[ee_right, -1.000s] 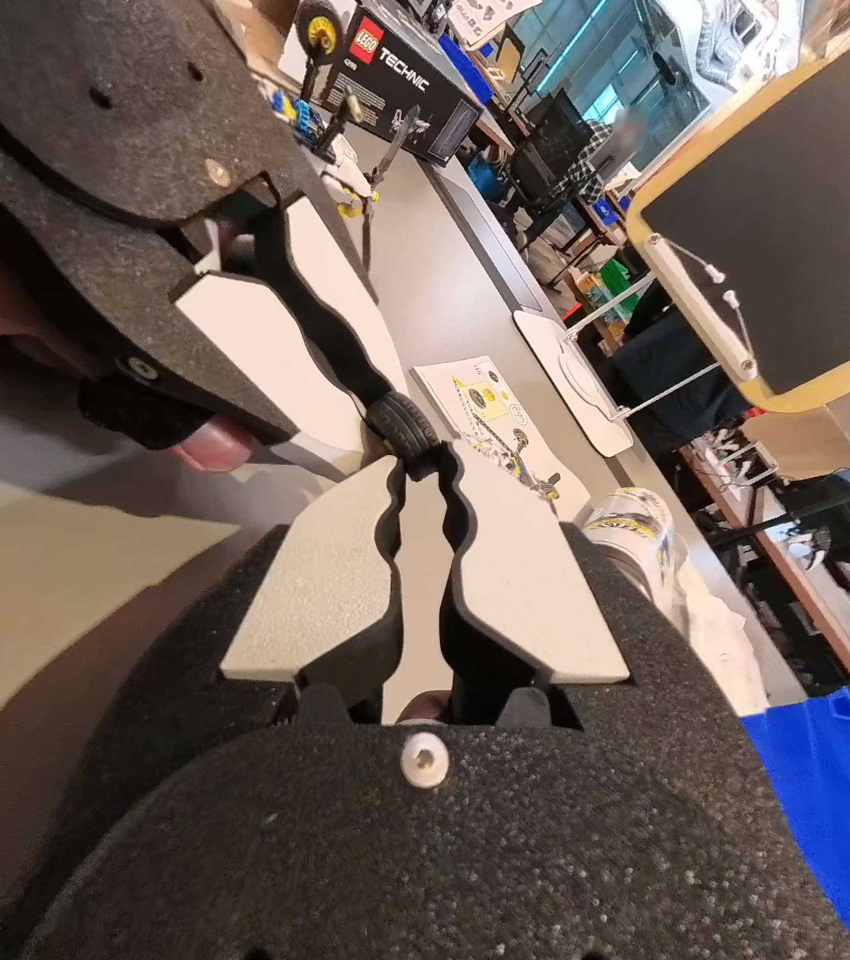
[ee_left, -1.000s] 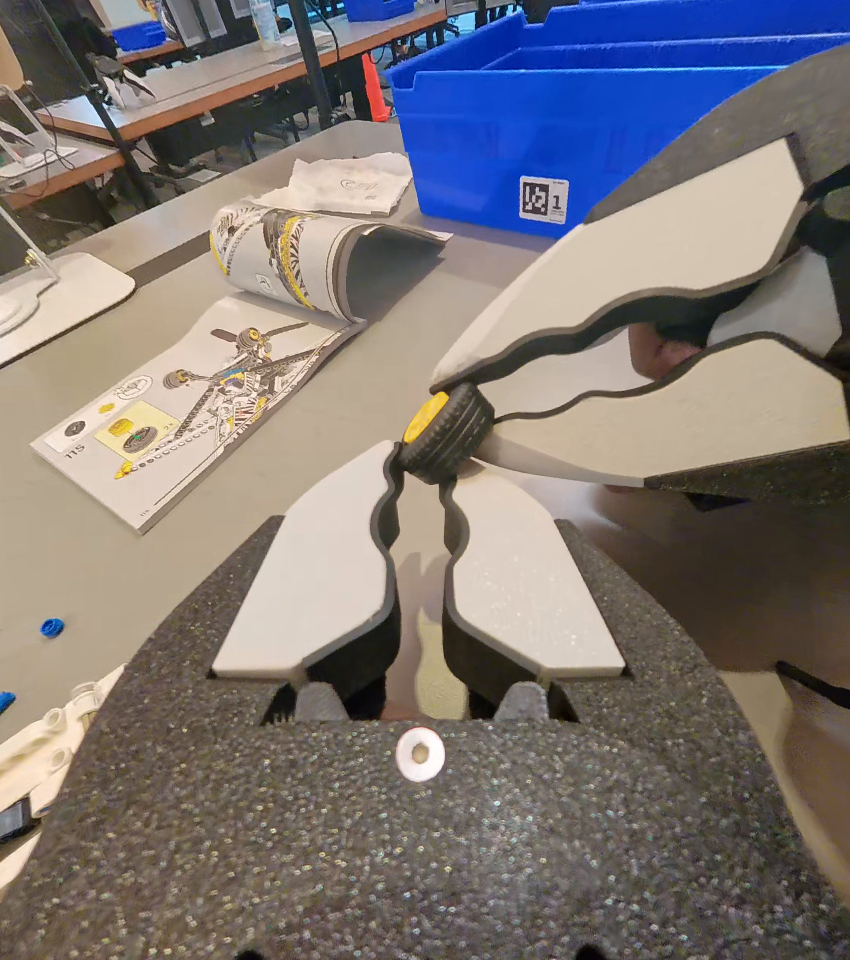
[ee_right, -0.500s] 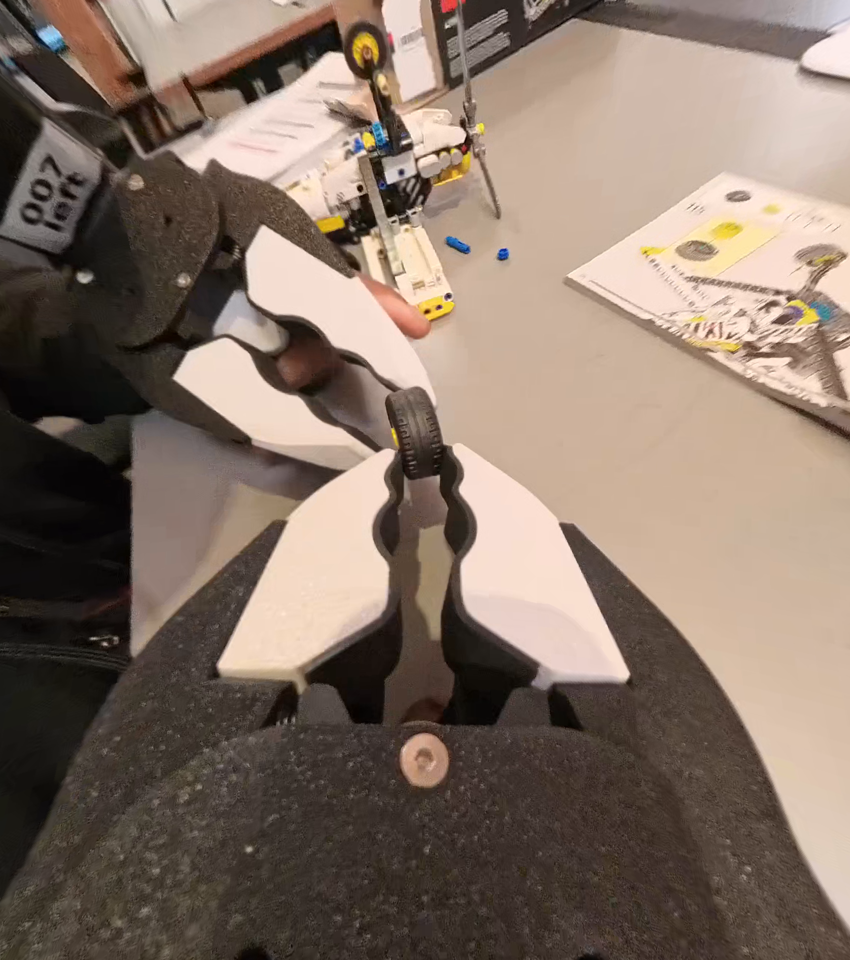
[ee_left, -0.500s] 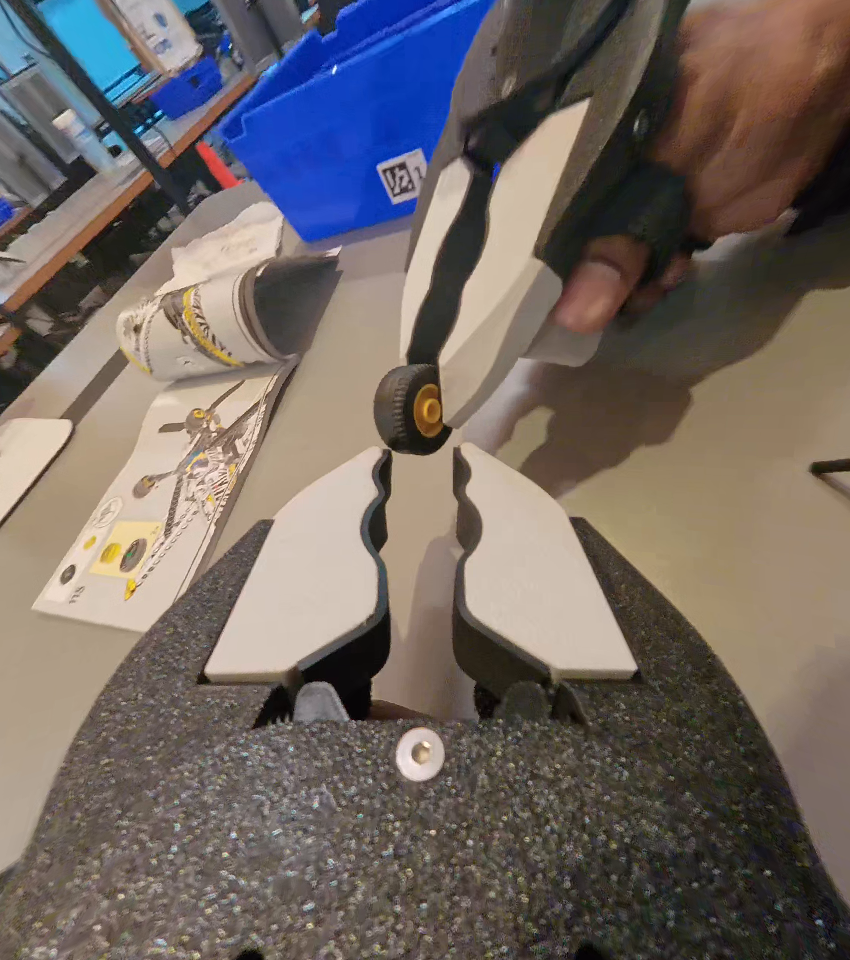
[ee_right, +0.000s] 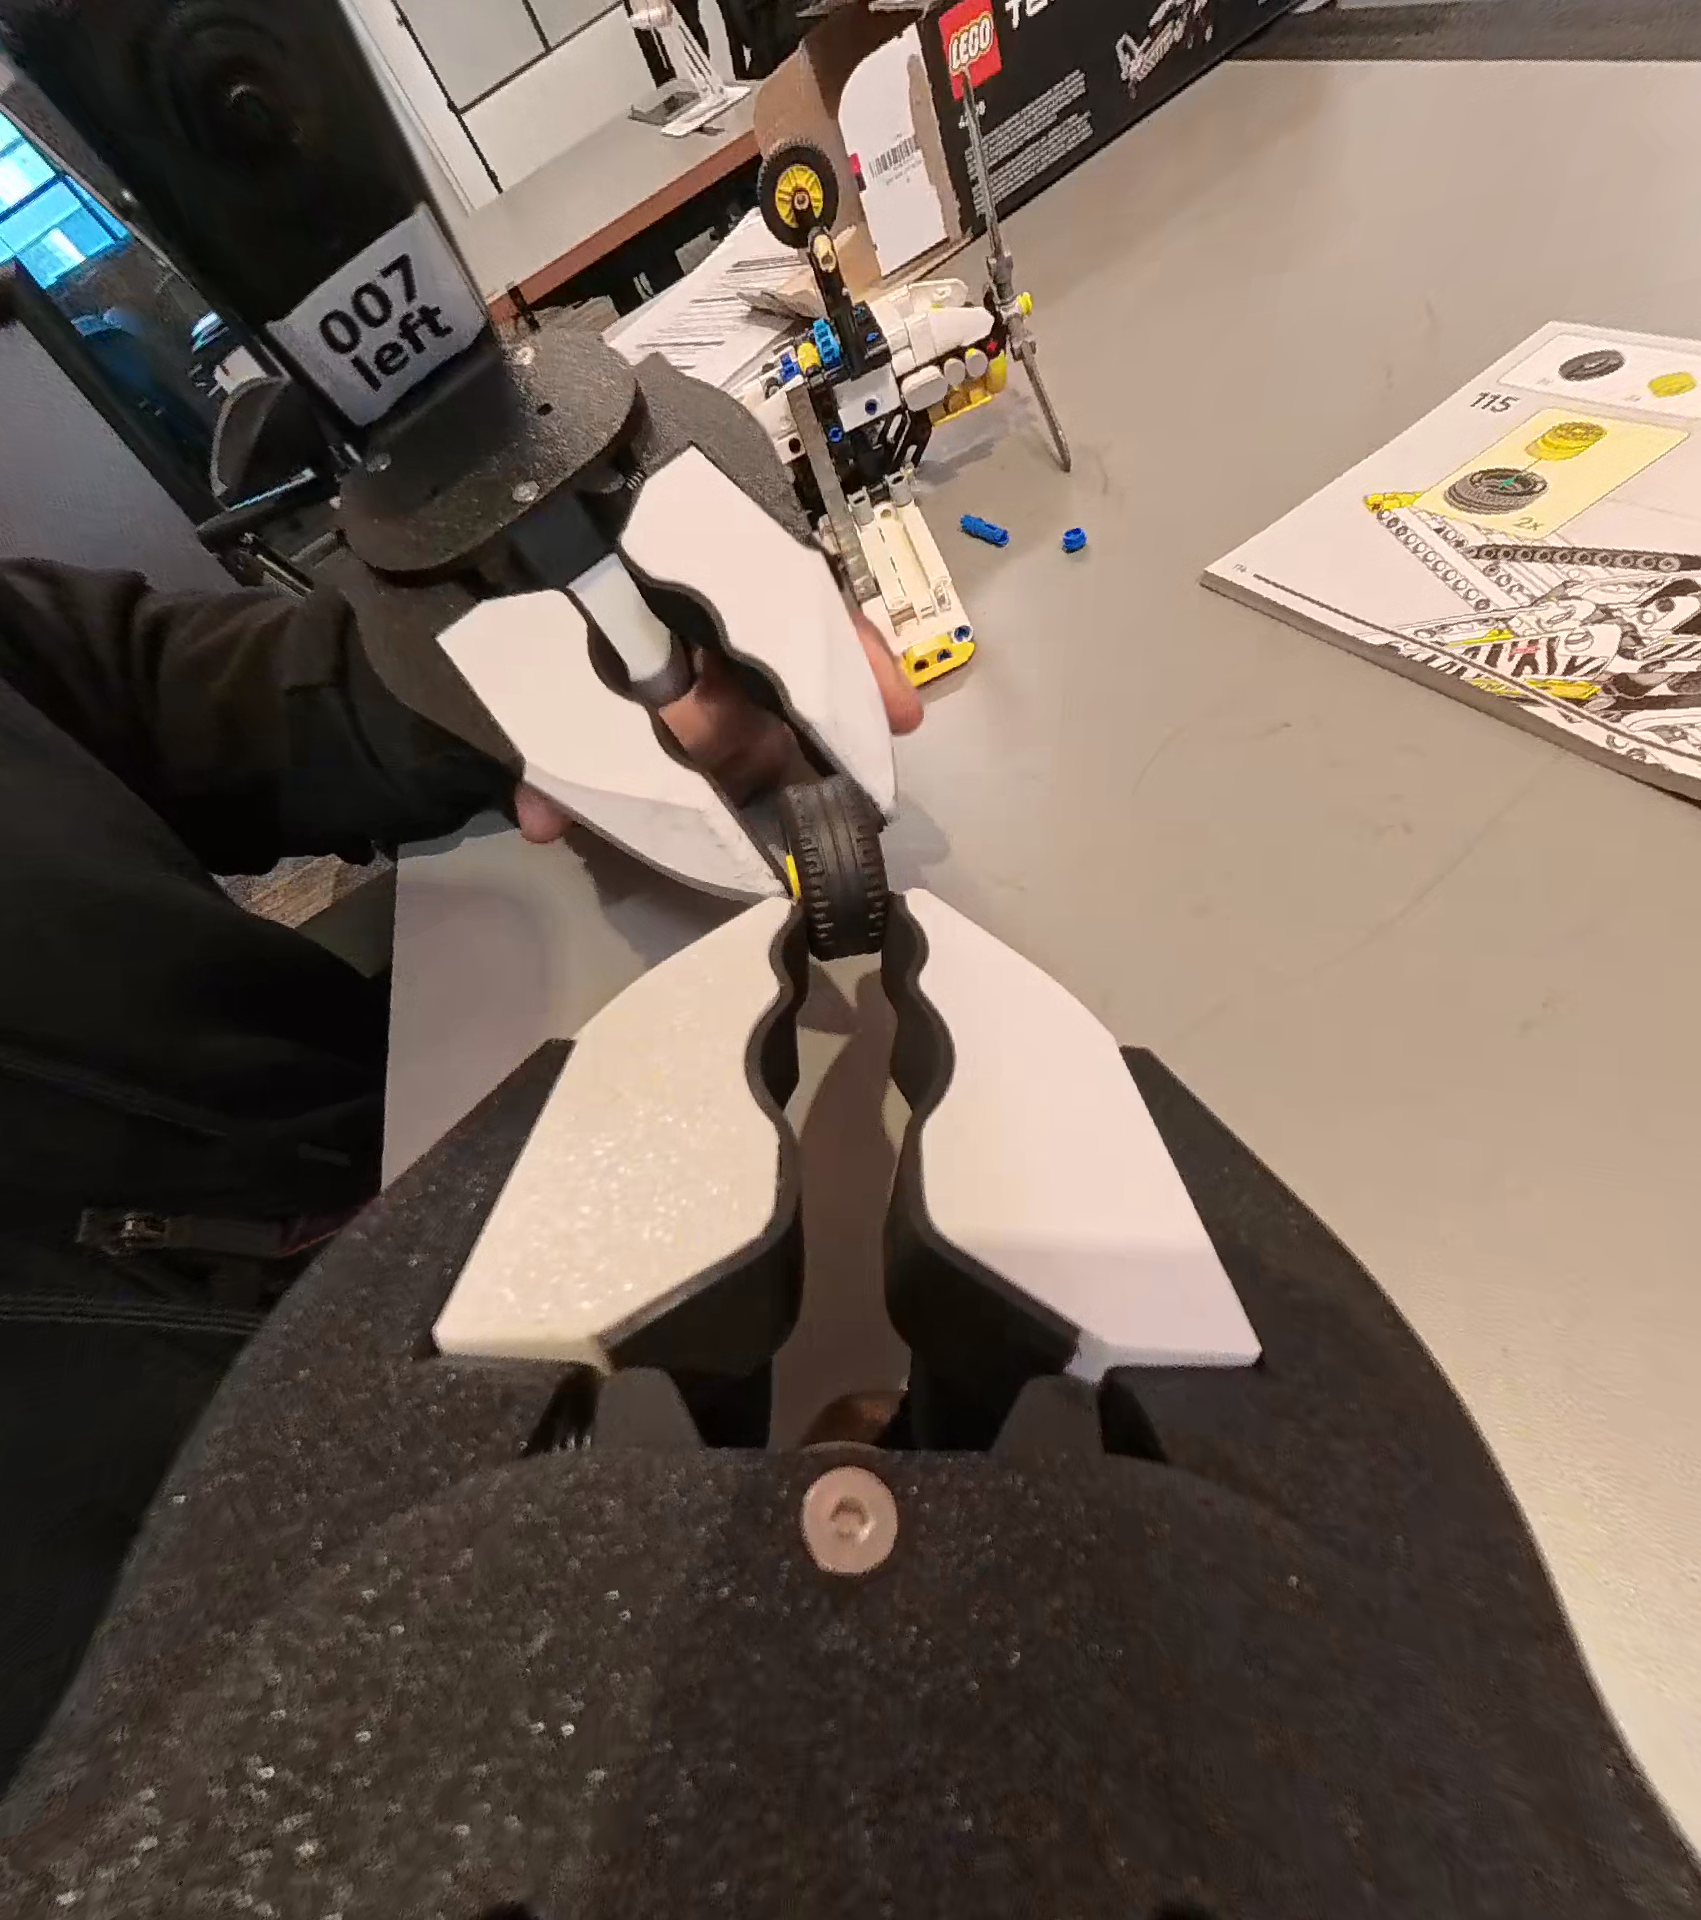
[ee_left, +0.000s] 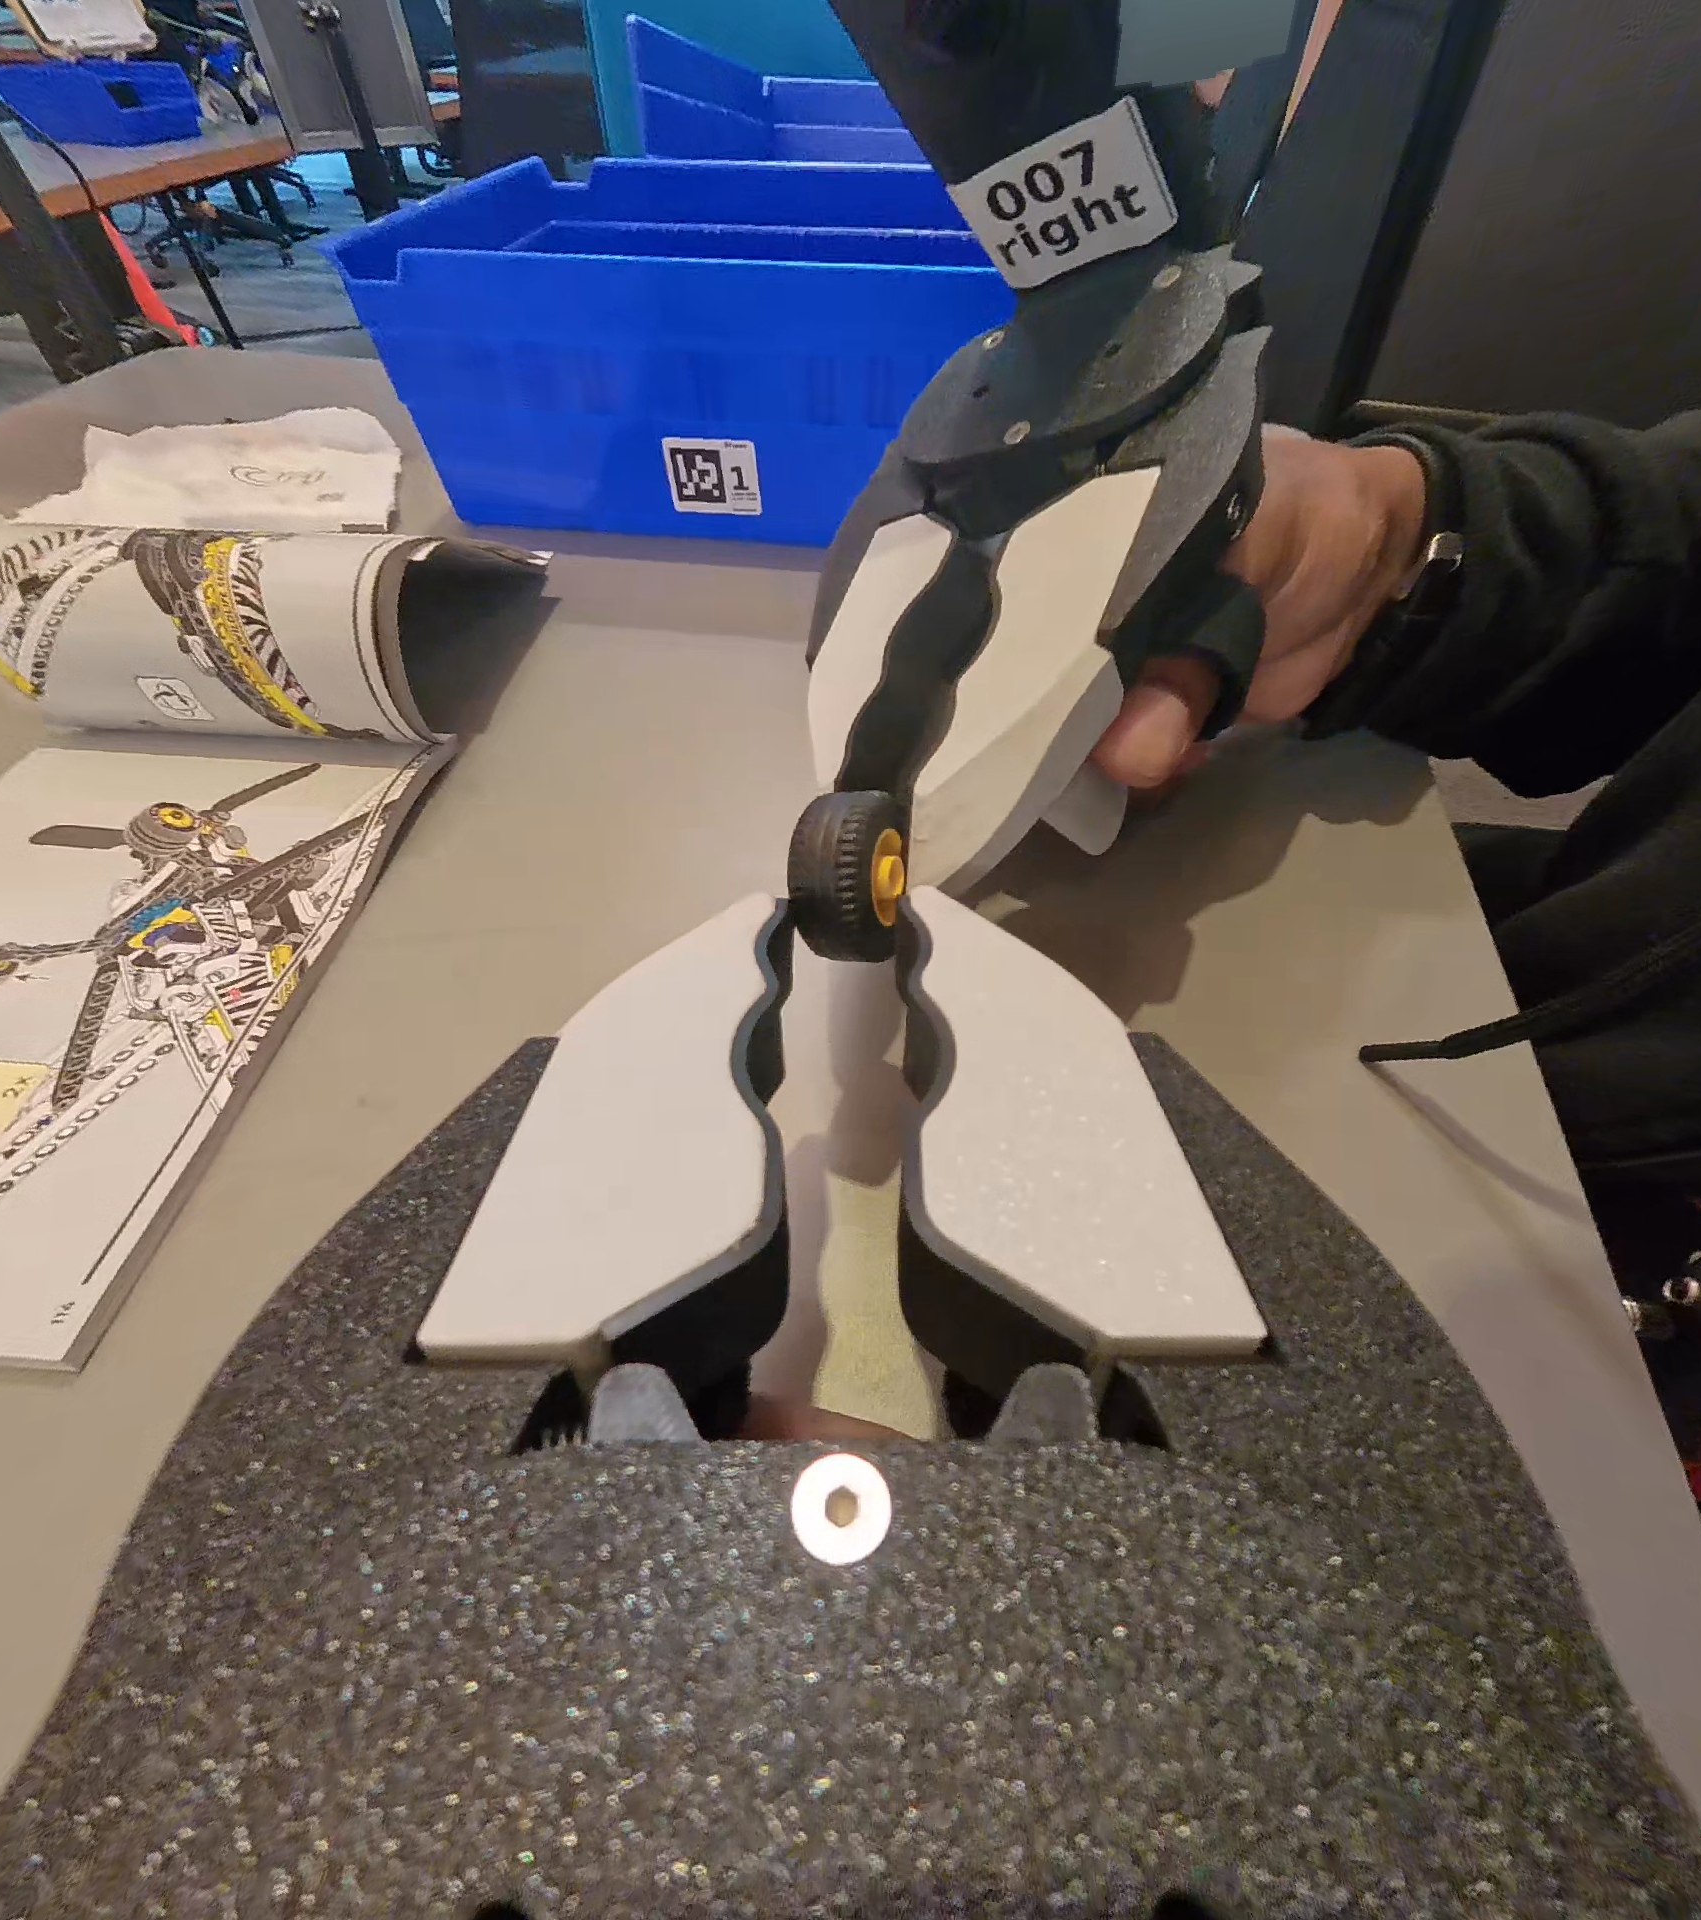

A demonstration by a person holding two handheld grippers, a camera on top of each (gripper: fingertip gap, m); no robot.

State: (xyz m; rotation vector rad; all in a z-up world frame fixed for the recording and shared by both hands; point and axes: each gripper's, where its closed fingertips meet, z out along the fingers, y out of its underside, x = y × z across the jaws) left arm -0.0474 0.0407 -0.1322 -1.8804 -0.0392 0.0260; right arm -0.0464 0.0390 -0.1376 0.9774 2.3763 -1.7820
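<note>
Between both tools, right tool [ee_right: 841, 914] clamps the wheel [ee_right: 838, 883]; left tool's [ee_left: 841, 914] grip unclear, hub mostly hidden.

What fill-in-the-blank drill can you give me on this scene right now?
1. The right claw grips a small black-tyred wheel whose hub is ___.
2. The big bin beyond the open booklet is coloured ___.
3. The left claw has its tips on either side of the same ___.

Missing words: yellow; blue; wheel.
</note>
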